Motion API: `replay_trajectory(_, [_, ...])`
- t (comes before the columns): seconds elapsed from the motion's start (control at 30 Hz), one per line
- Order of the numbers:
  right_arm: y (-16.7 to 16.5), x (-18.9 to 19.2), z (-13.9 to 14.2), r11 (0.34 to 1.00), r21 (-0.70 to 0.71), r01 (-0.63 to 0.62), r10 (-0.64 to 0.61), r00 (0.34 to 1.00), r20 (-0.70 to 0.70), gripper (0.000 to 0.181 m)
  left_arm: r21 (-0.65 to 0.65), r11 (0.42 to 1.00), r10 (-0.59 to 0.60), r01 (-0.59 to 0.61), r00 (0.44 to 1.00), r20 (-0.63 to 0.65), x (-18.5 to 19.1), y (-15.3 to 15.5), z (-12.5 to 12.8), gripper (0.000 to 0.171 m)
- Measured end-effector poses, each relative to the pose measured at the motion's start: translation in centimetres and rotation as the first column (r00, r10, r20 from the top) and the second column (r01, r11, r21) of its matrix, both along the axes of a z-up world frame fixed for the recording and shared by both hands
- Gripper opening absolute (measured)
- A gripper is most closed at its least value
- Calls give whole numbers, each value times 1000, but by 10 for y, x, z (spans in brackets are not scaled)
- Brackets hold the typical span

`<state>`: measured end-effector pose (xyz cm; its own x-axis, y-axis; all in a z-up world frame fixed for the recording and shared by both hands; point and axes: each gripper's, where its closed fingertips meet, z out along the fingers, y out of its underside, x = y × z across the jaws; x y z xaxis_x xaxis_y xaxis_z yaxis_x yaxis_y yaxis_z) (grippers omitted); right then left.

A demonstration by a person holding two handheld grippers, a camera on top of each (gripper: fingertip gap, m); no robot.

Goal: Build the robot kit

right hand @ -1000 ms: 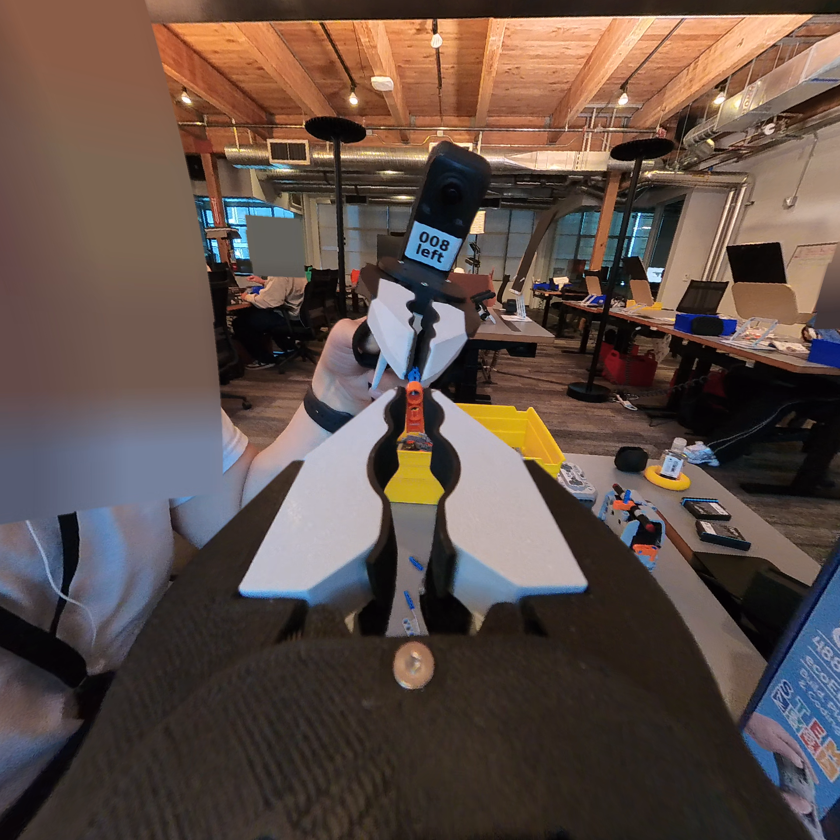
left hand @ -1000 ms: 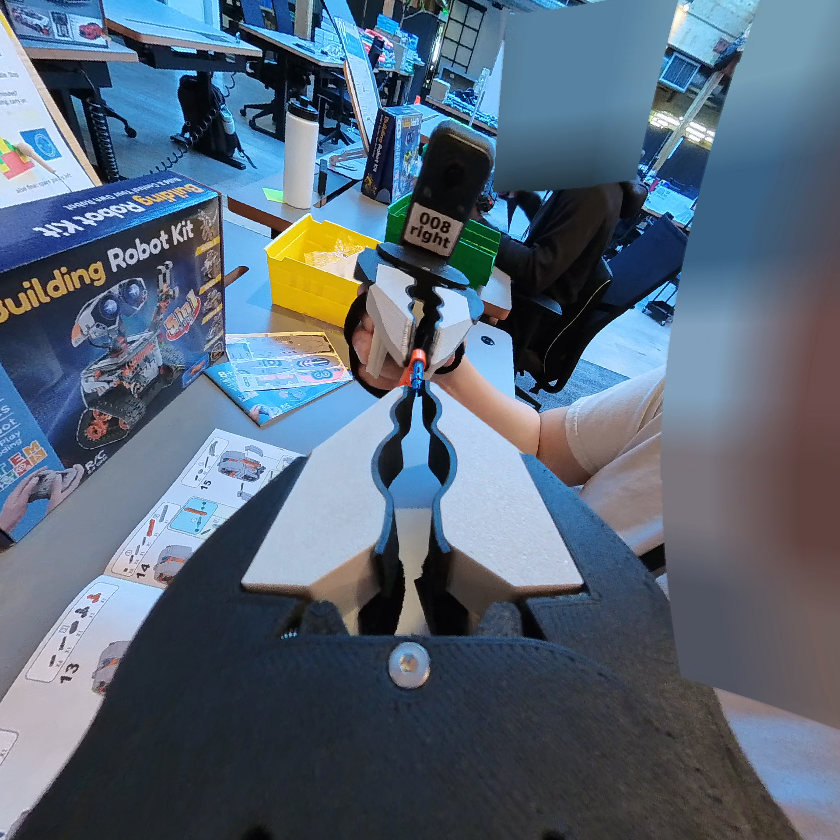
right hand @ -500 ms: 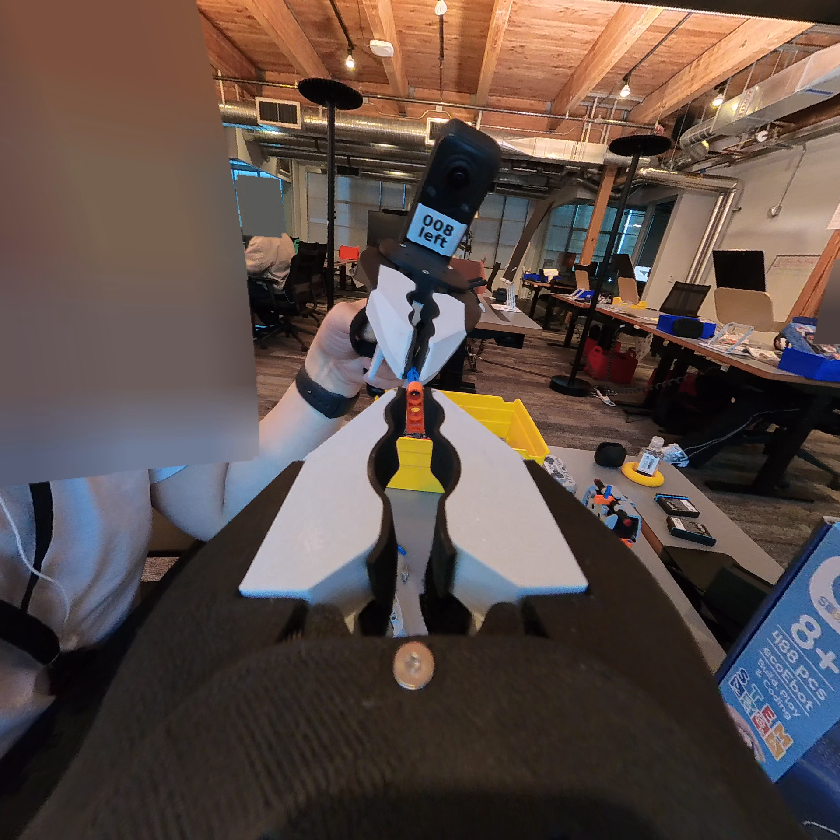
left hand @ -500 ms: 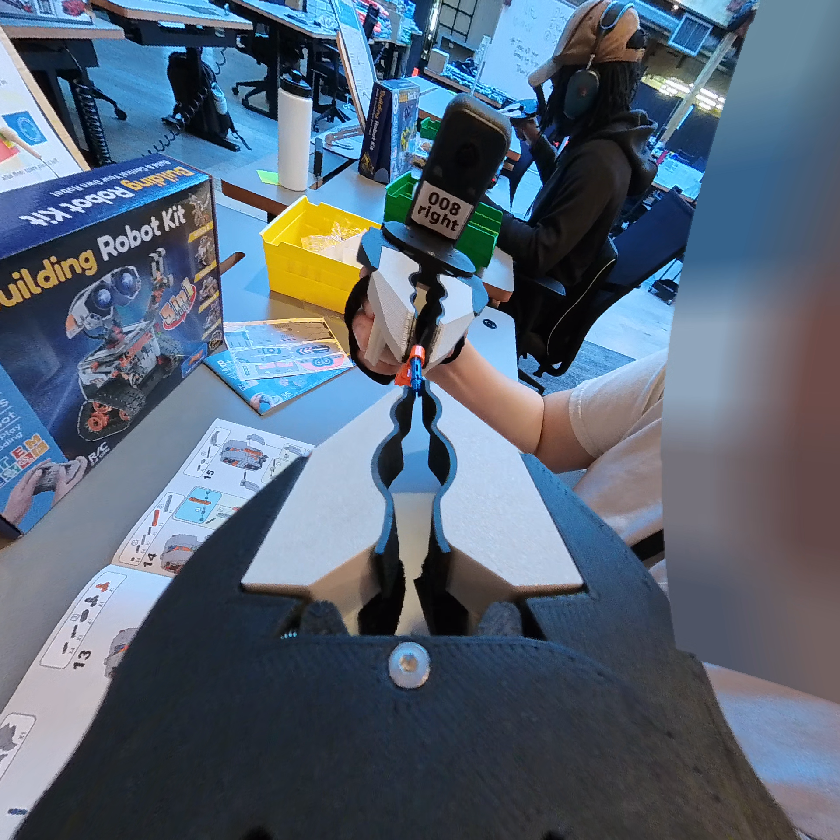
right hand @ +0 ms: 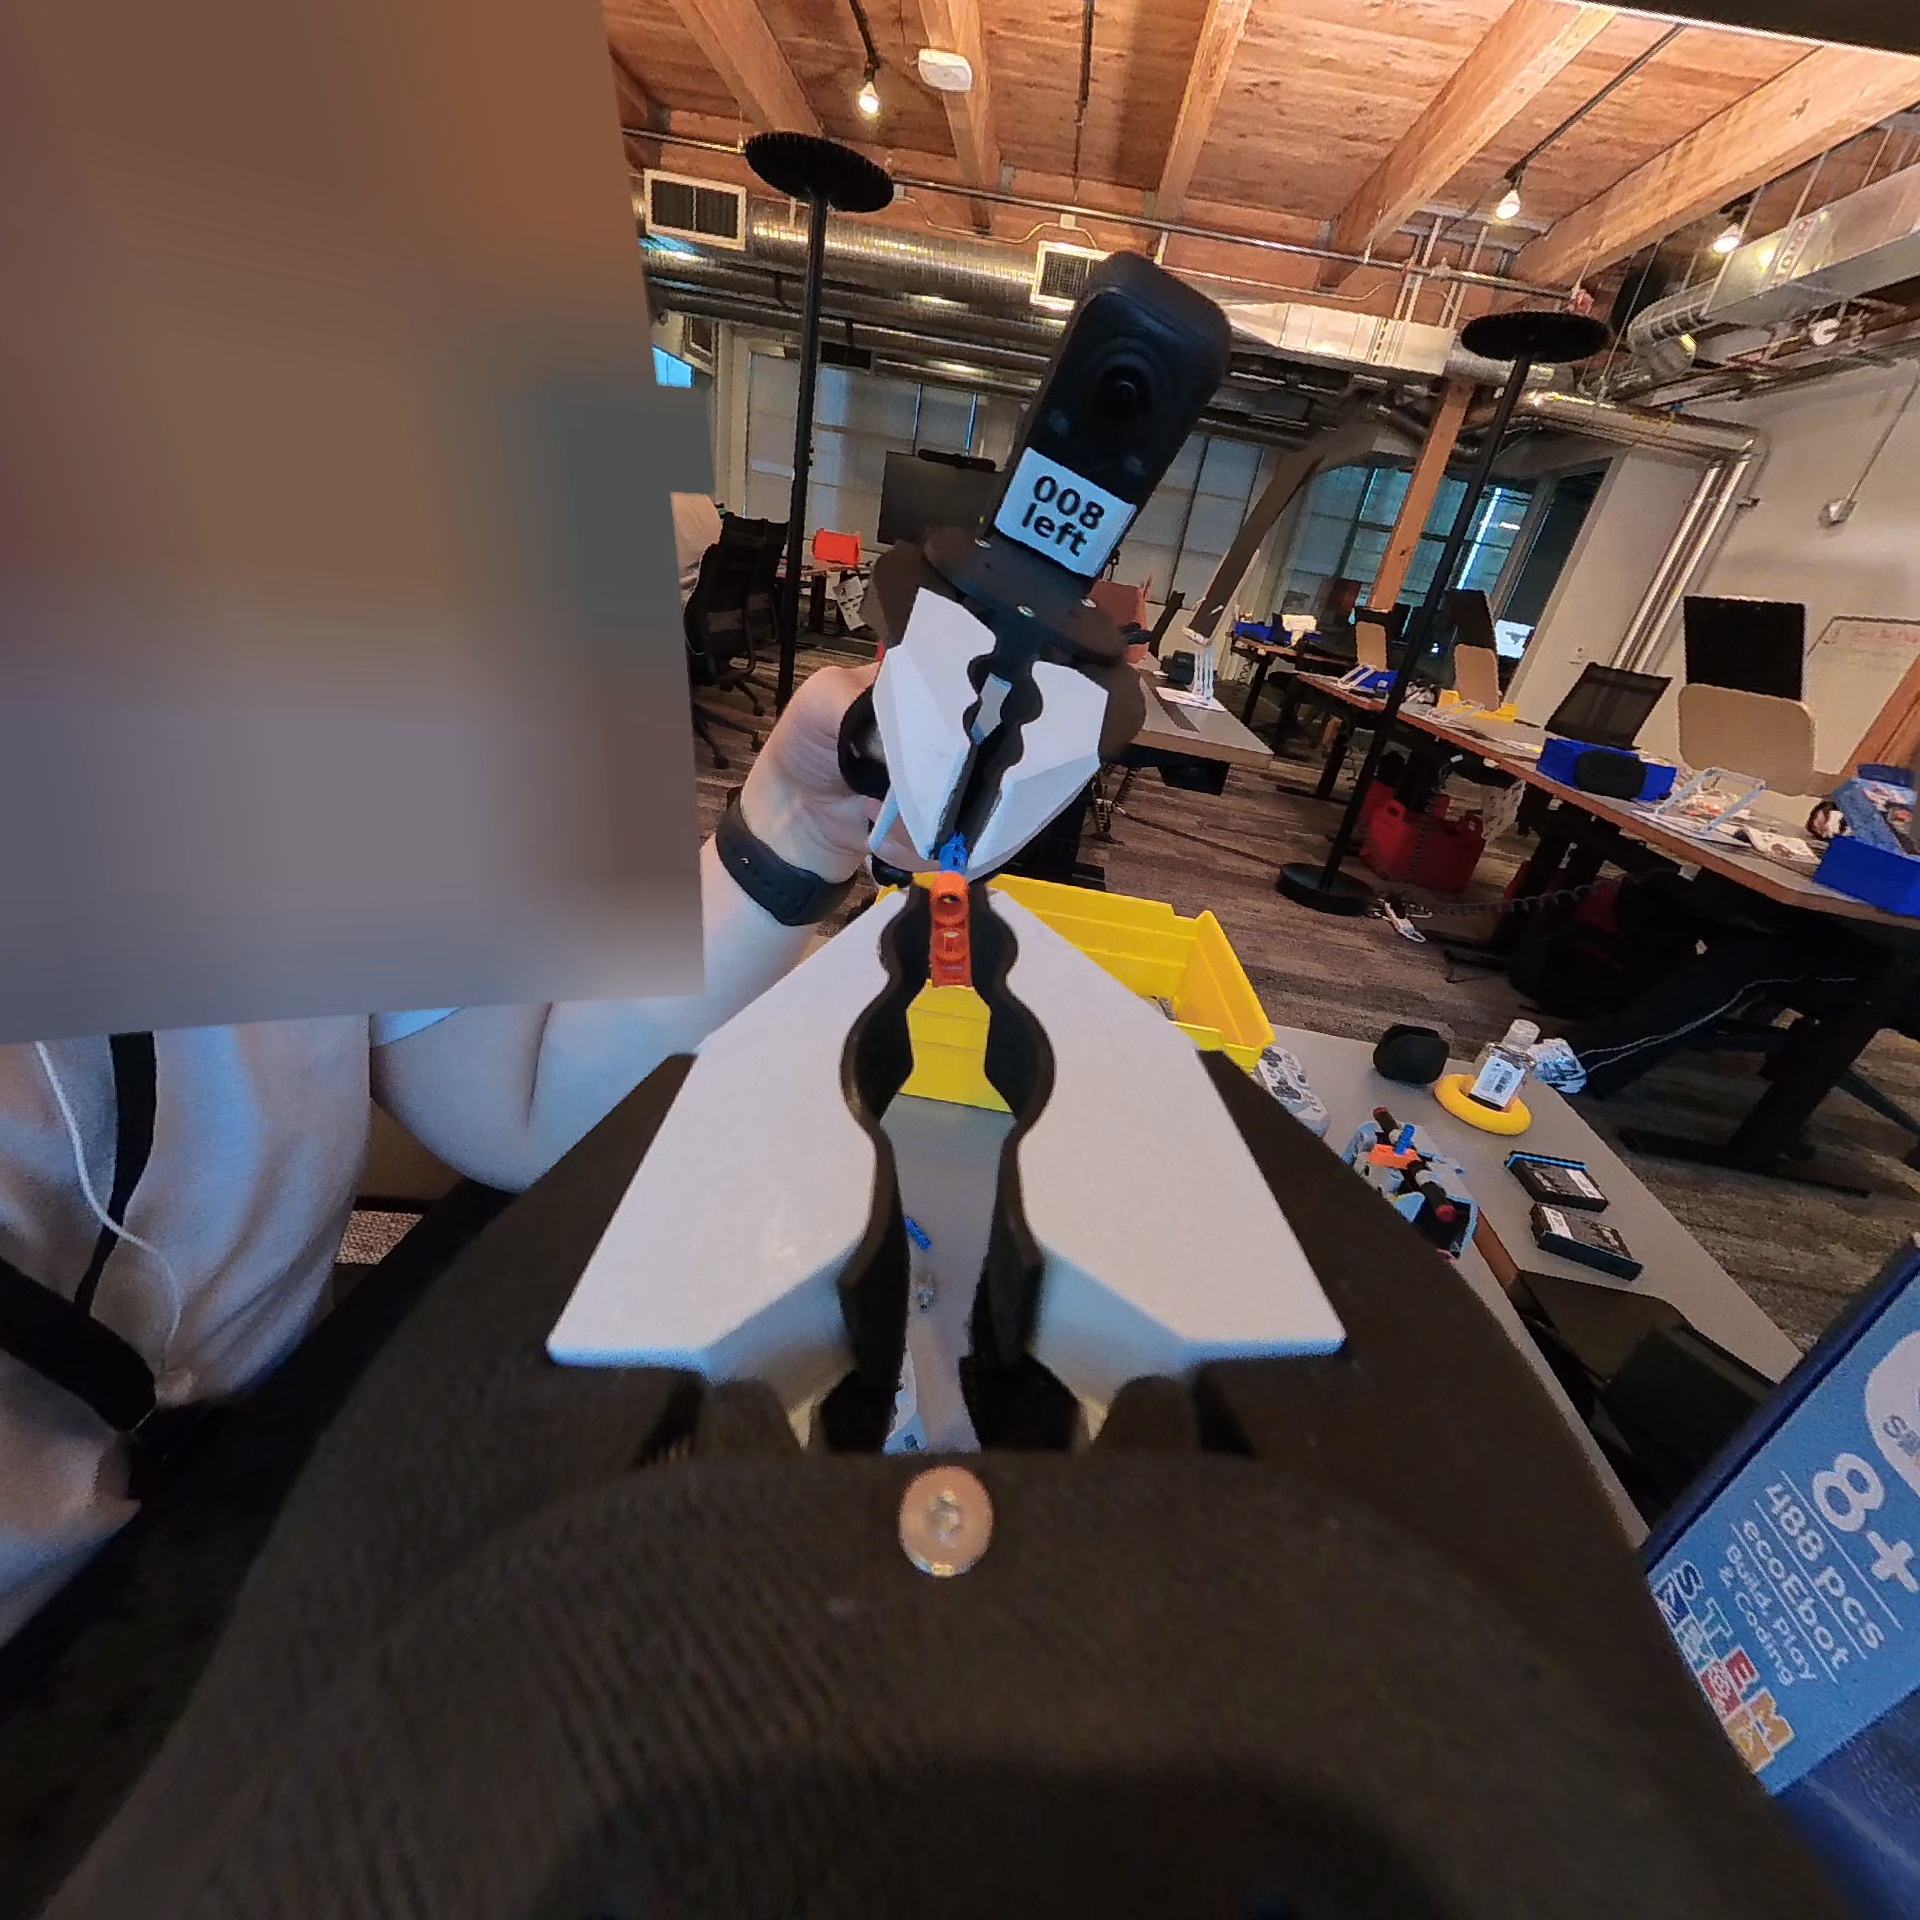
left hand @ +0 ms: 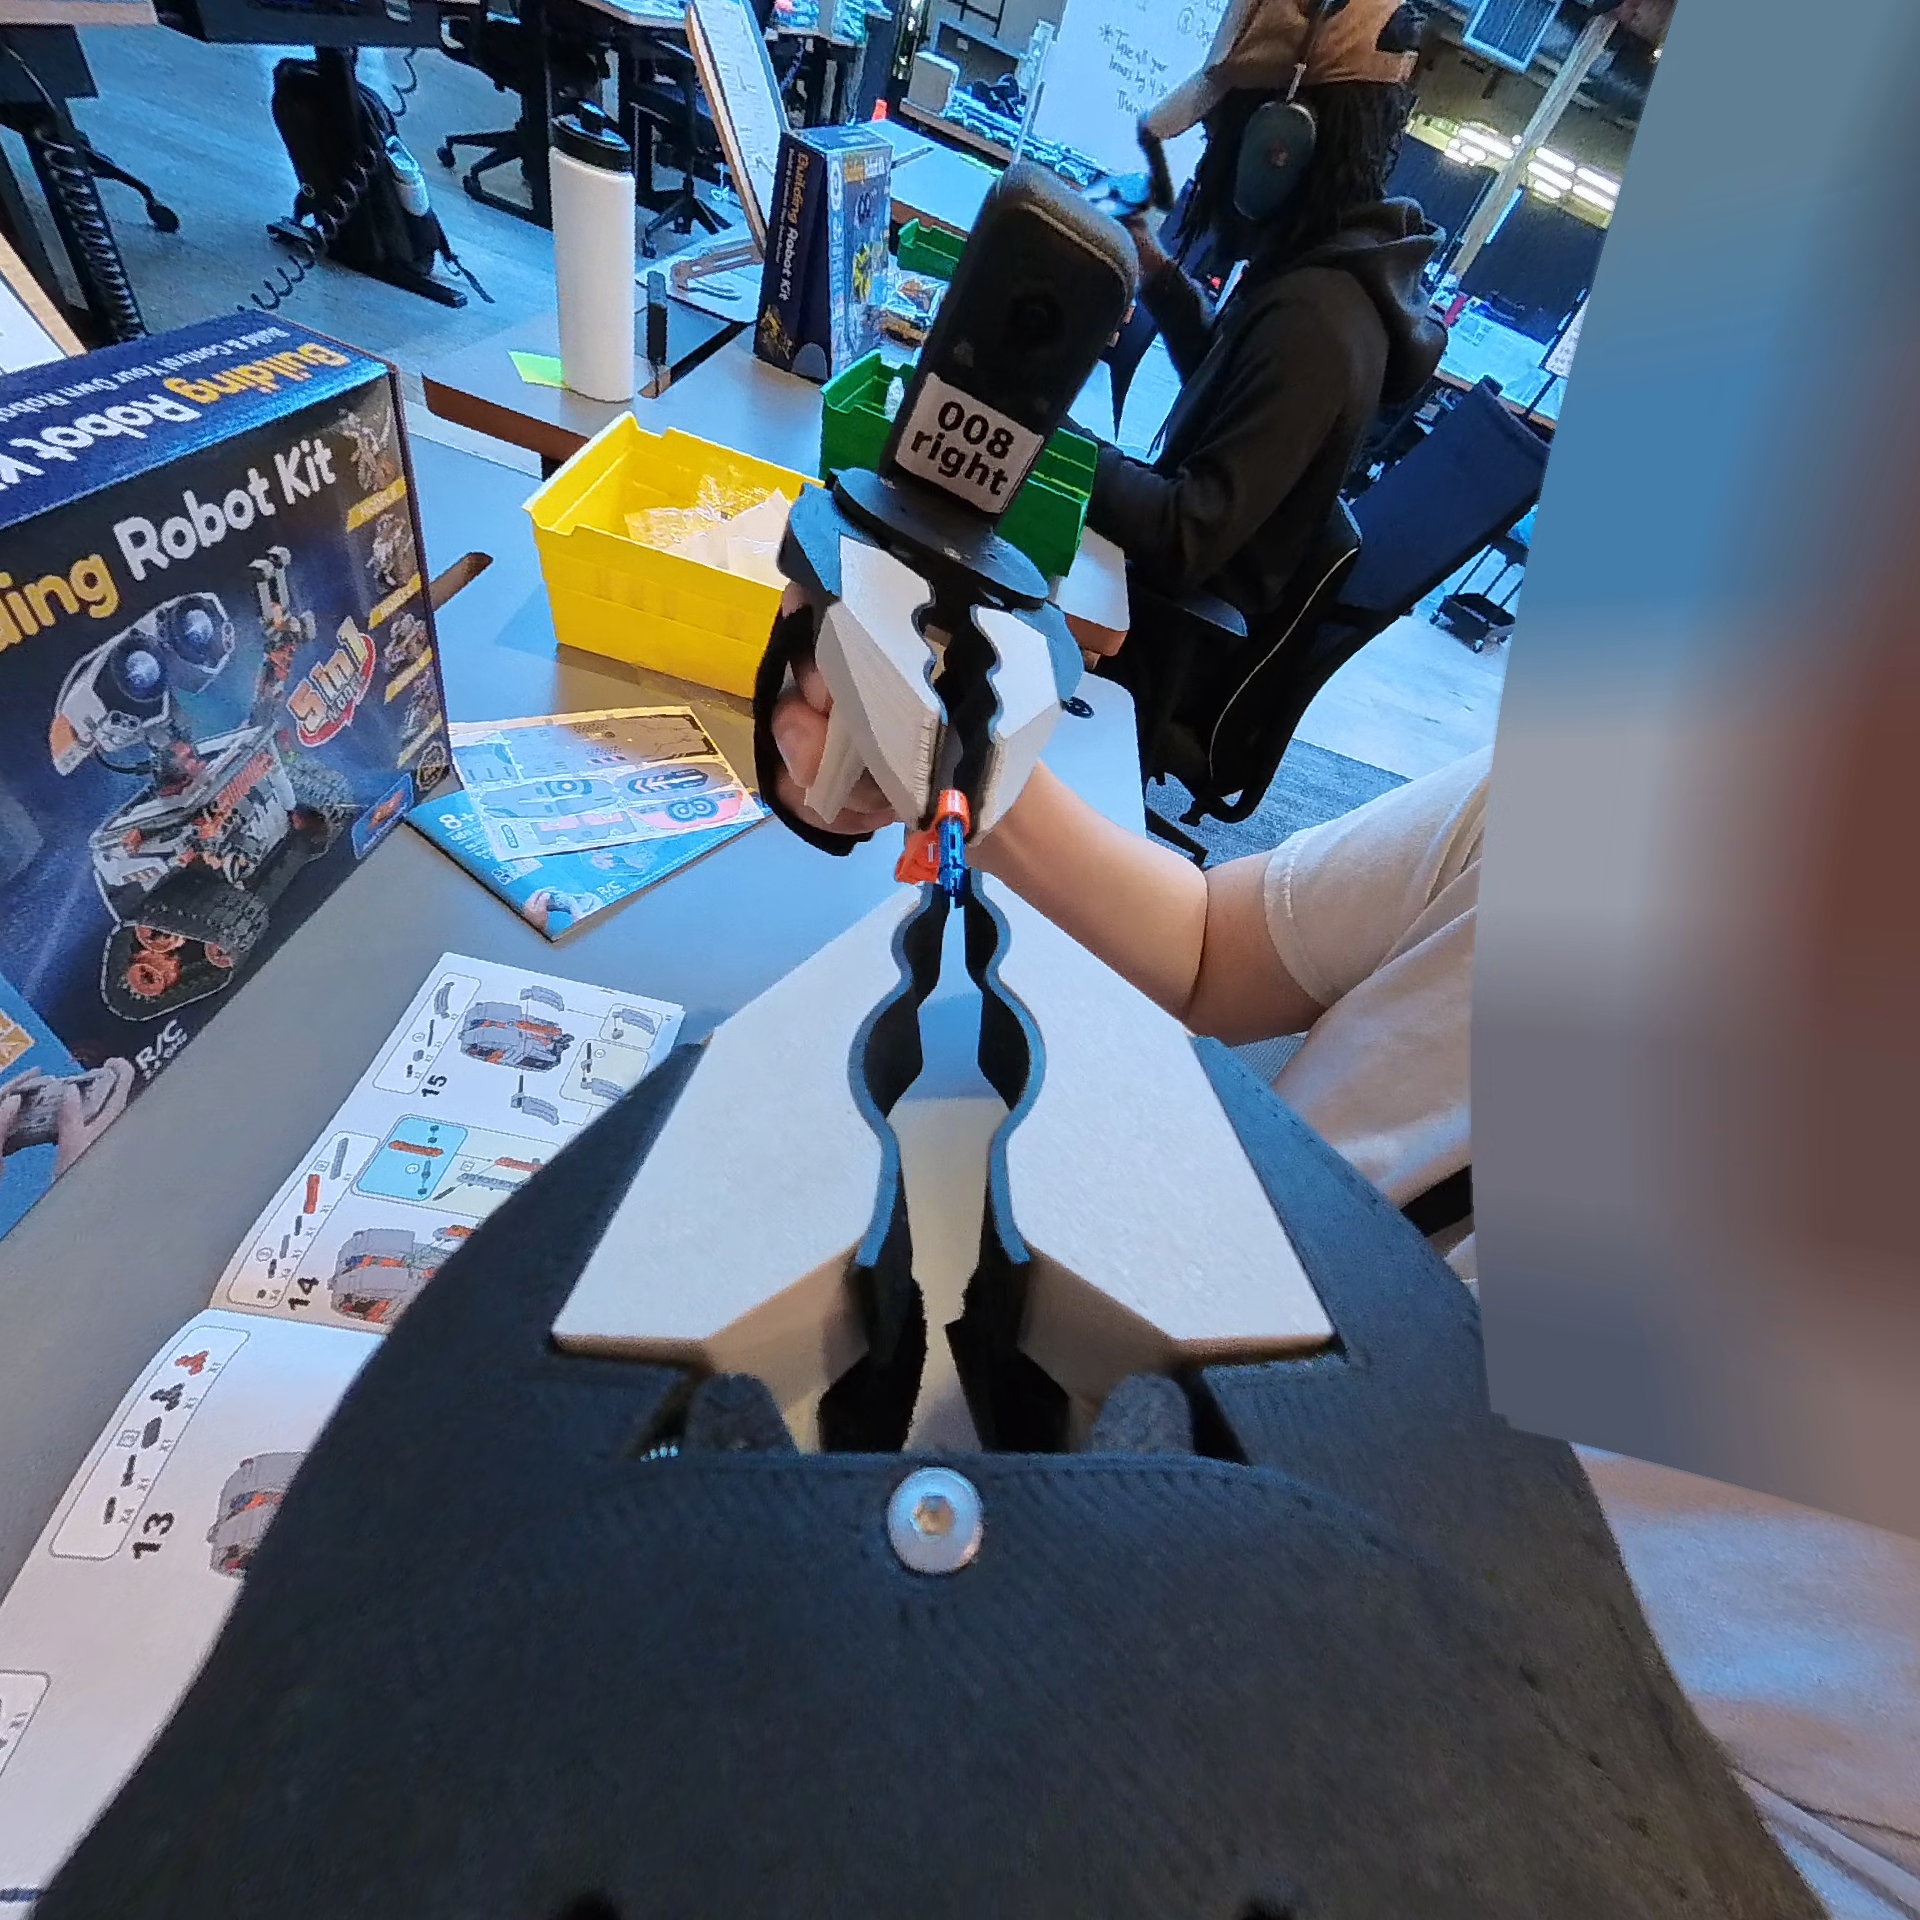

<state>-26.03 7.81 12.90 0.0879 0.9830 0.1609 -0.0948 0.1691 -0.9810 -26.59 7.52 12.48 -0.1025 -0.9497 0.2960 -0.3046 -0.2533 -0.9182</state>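
Both grippers are held in the air above the grey table (left hand: 312,977), tip to tip. My left gripper (left hand: 943,902) is shut on a small blue pin (left hand: 950,857). The pin's far end meets a small orange piece (left hand: 920,852) in the tips of the right gripper (left hand: 951,800) opposite. In the right wrist view my right gripper (right hand: 948,896) is shut on the orange piece (right hand: 949,940). The blue pin (right hand: 951,854) sticks out of the left gripper (right hand: 954,831) and touches the piece's top.
A blue kit box (left hand: 197,644), instruction sheets (left hand: 457,1132), a booklet (left hand: 592,800), a yellow bin (left hand: 644,582) and a green bin (left hand: 1049,509) are on the table. A partly built model (right hand: 1403,1174) and small black boxes (right hand: 1558,1184) lie at the right. A person (left hand: 1278,416) sits behind. The tips of both grippers are at nearly the same place.
Both grippers have kept their hold and stayed tip to tip. The pair has shifted slightly, so the background has slid a little in both views.
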Motion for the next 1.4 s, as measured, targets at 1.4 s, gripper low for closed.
replay_trajectory(1.4, [11,-1,-3,993,44,105,-106,994,24,6,45,997,67,-67,998,-1,0,12,0,2])
